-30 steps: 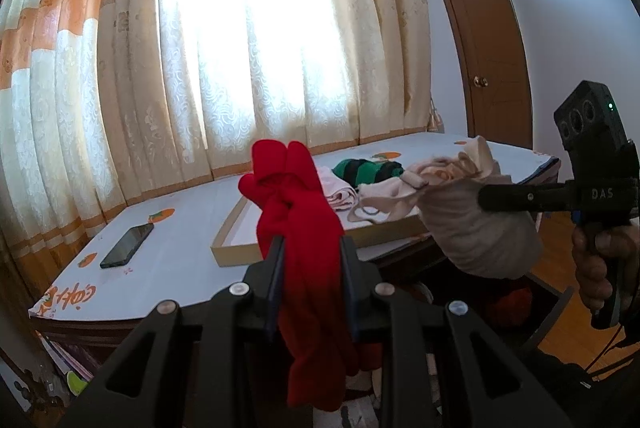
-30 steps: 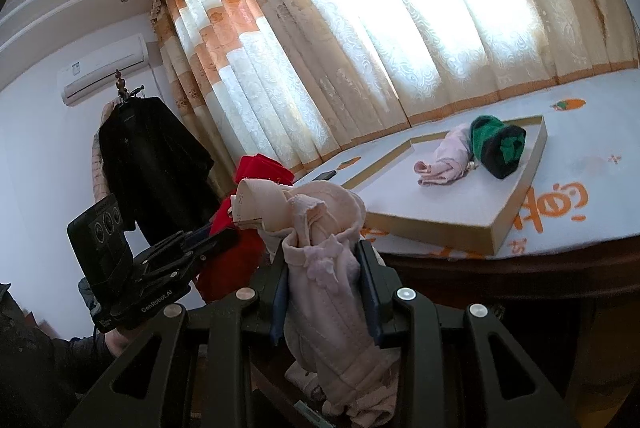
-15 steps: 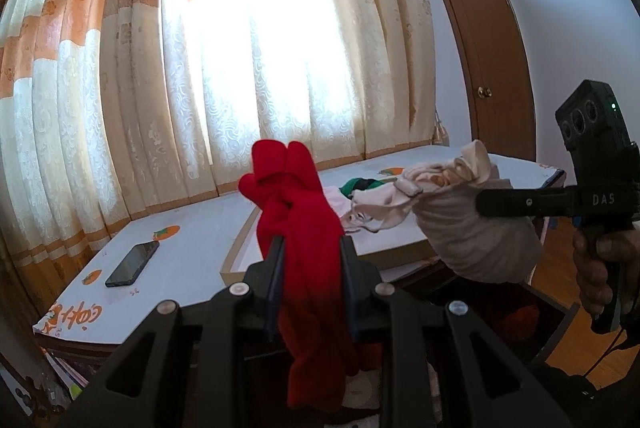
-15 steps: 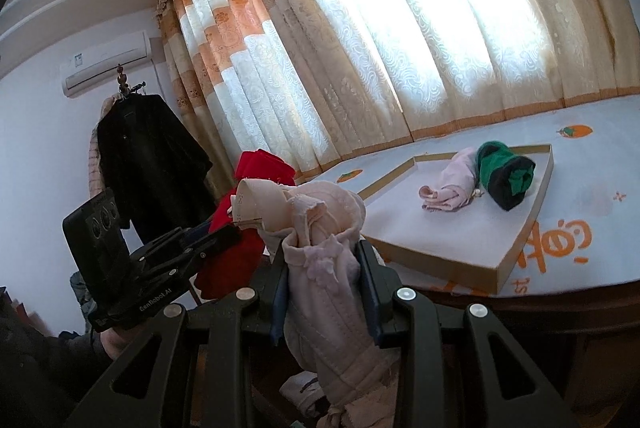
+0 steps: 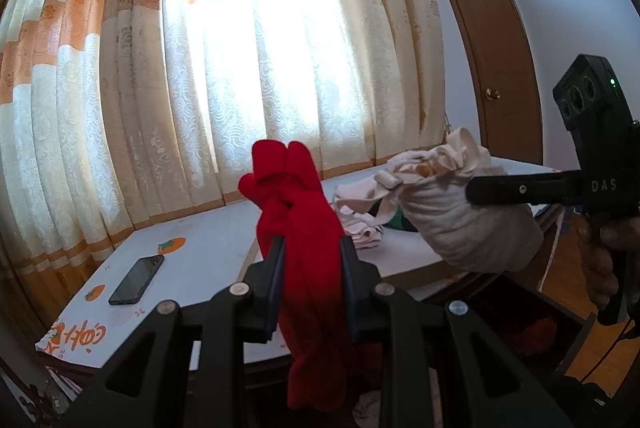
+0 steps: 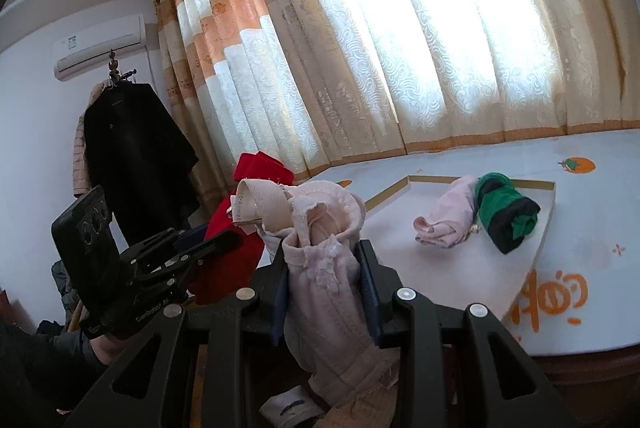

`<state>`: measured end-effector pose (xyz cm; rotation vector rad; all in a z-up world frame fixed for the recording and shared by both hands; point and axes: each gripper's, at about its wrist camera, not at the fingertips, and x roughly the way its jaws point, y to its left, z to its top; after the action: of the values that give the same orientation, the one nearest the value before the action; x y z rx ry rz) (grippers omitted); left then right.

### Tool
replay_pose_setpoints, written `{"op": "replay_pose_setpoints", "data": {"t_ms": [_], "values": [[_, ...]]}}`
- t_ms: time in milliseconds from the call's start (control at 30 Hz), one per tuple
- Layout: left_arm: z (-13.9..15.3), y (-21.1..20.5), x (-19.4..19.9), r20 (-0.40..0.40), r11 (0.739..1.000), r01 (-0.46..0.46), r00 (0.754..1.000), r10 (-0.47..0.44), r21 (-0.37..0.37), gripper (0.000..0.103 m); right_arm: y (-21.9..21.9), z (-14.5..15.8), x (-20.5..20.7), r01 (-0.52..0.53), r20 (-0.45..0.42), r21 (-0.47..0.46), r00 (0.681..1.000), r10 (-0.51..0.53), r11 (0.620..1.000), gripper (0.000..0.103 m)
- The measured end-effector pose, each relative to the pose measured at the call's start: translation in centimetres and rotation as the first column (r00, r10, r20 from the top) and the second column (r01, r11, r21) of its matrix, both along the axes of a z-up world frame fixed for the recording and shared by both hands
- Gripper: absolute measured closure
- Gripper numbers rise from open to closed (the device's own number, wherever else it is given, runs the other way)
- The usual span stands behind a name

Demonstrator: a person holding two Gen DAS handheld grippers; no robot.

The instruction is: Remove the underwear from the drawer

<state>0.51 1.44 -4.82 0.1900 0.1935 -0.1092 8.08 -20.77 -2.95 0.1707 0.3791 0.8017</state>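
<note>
Red underwear, pale pink underwear, orange-cream curtain.

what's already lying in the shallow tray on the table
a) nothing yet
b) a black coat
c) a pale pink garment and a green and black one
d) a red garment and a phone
c: in the right wrist view the tray holds a pale pink garment beside a rolled green and black one, while the red garment is clamped in the left tool.
</note>
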Motion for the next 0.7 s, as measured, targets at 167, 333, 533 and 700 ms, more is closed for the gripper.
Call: {"op": "replay_pose_setpoints", "data": {"t_ms": [167, 333, 533, 700], "values": [[0.6, 0.3, 1.0, 0.013, 1.0, -0.006, 1.0, 0.006, 0.002, 0.08, 1.2, 0.9, 1.2, 0.011, 0.014, -0.024, 1.0, -0.011, 1.0, 0.069], [1.0, 0.5, 2.0, 0.021, 1.0, -0.013, 1.0, 0.013, 0.014, 0.08, 2.2, 1.5, 2.5, 0.019, 0.019, -0.044, 1.0, -0.018, 0.999, 0.069], [1.2, 1.0, 3.8, 0.007, 1.0, -0.018, 1.0, 0.018, 0.019, 0.08, 3.1, 2.0, 4.1, 0.031, 0.021, -0.07, 0.999, -0.03, 0.997, 0.069], [1.7, 1.5, 5.5, 0.001, 0.999, -0.026, 1.0, 0.026, 0.024, 0.08, 3.8, 2.3, 5.9, 0.044, 0.016, -0.084, 0.999, -0.043, 0.995, 0.069]]}}
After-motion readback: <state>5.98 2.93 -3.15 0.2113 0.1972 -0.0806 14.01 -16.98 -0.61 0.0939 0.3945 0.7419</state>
